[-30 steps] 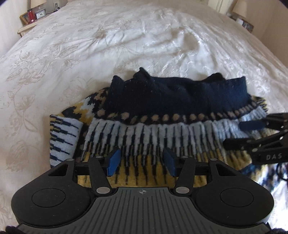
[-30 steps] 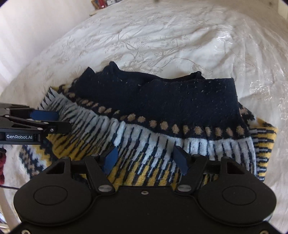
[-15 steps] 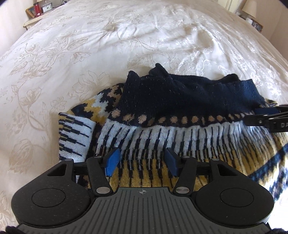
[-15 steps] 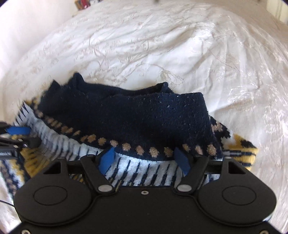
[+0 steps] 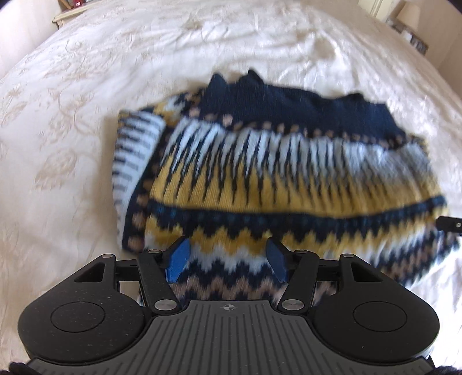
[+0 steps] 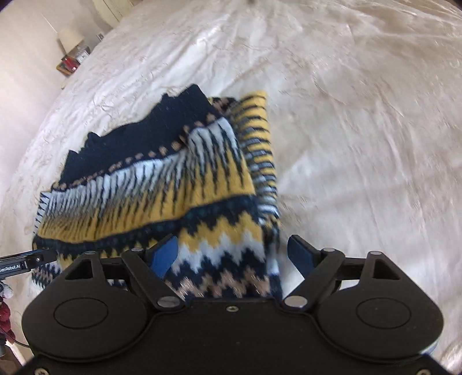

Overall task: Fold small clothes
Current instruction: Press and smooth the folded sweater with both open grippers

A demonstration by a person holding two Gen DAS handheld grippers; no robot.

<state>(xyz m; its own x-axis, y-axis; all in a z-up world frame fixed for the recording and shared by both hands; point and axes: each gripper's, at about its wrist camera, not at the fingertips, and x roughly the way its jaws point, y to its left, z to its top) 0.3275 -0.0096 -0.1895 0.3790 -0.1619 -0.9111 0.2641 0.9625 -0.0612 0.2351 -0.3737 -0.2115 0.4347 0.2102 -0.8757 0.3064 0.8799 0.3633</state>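
A knitted sweater (image 5: 260,184) in navy, yellow, white and tan lies folded on the white bedspread (image 5: 86,115), navy neck part at the far side. My left gripper (image 5: 227,259) hovers over the sweater's near zigzag band. Its jaws are opening, and the blue pads (image 5: 179,258) stand apart without pressing the knit. In the right wrist view the sweater (image 6: 173,184) runs off to the left. My right gripper (image 6: 232,255) is above the sweater's near right corner, jaws opening wide, and the cloth below them is not pinched. The left gripper's tip (image 6: 26,259) shows at the left edge.
The cream floral bedspread (image 6: 361,129) spreads all around the sweater. A nightstand with a lamp (image 5: 410,20) stands at the far right, another nightstand (image 5: 69,11) at the far left. A dark red thing (image 6: 4,317) sits at the lower left edge.
Both grippers have drawn back from the striped middle to the sweater's near zigzag edge. The right one swung right and rolled, and its jaws have spread wider.
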